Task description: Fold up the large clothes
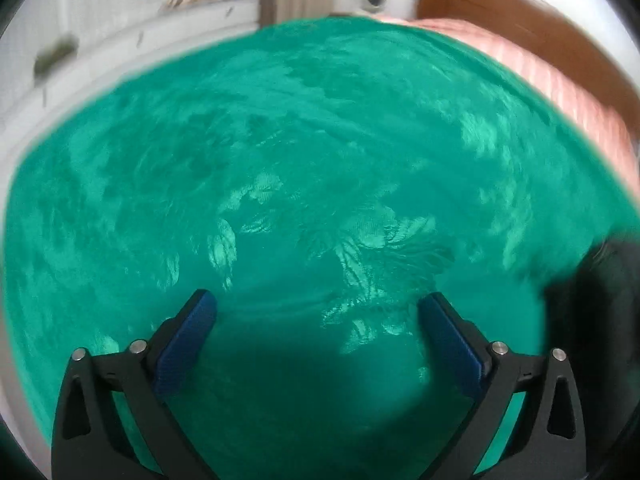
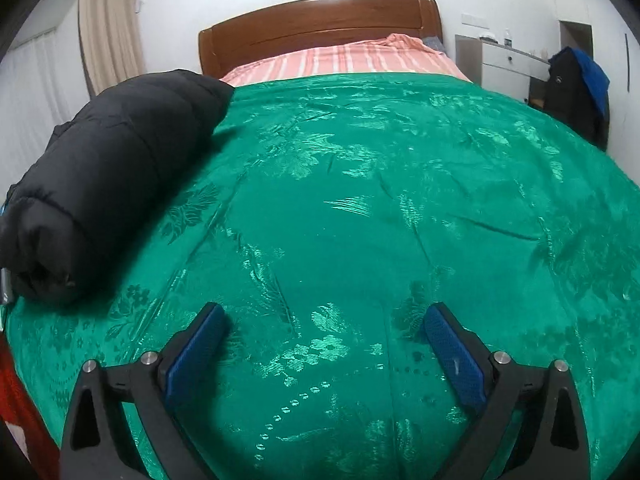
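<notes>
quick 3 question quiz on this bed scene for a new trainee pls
1. True or false: the right tongs are closed on the black puffer jacket.
2. What lies on the green bedspread toward the left in the right wrist view? A) a red pillow B) a rolled black jacket C) a folded towel
3. What colour is the striped sheet in front of the wooden headboard?

Key
1. False: both the right and the left tongs stand open with nothing between them.
2. B
3. Pink with pale stripes.

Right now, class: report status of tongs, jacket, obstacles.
Left tongs open, empty. Right tongs open, empty. Black jacket folded on green bedspread. Nothing in the way.
</notes>
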The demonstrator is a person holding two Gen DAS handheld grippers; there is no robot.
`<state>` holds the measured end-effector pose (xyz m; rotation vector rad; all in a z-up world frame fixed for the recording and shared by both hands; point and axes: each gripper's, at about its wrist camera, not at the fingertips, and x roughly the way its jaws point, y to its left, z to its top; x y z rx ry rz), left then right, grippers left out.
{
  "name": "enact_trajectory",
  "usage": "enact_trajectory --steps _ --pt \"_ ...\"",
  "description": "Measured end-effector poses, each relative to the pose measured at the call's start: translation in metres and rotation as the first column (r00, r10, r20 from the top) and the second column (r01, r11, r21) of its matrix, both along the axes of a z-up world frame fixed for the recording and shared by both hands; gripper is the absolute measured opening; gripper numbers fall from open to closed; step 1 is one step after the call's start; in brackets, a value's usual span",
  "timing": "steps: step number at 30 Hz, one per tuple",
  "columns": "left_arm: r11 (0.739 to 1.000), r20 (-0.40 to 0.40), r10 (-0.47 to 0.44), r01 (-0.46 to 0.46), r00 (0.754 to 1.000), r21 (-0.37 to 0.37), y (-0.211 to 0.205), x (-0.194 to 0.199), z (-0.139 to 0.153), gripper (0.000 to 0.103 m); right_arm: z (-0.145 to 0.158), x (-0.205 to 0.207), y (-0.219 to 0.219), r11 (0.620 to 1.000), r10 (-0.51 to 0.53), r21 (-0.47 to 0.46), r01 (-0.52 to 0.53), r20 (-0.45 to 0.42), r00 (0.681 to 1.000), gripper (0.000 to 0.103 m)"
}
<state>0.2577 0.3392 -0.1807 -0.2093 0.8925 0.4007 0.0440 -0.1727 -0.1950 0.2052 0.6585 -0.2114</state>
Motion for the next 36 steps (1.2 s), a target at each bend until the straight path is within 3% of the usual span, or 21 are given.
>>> enact_trajectory --steps 4,11,36 --pt "0.995 0.006 0.014 -0.014 1.0 0.096 -0.016 -0.001 0.001 0.103 -0.003 -0.006 0.002 1.0 0.007 -0.016 -0.007 0.01 1.0 0.103" --pt "0.999 0.014 0.014 -0.015 1.0 0.044 -0.008 0.0 -0.001 0.103 -0.003 -0.003 0.0 1.0 0.011 -0.024 -0.01 0.024 1.0 0.103" --pt "0.999 0.014 0.015 -0.015 1.0 0.049 -0.01 -0.008 -0.002 0.103 -0.001 -0.007 0.002 0.999 0.011 -0.046 -0.01 0.028 1.0 0.103"
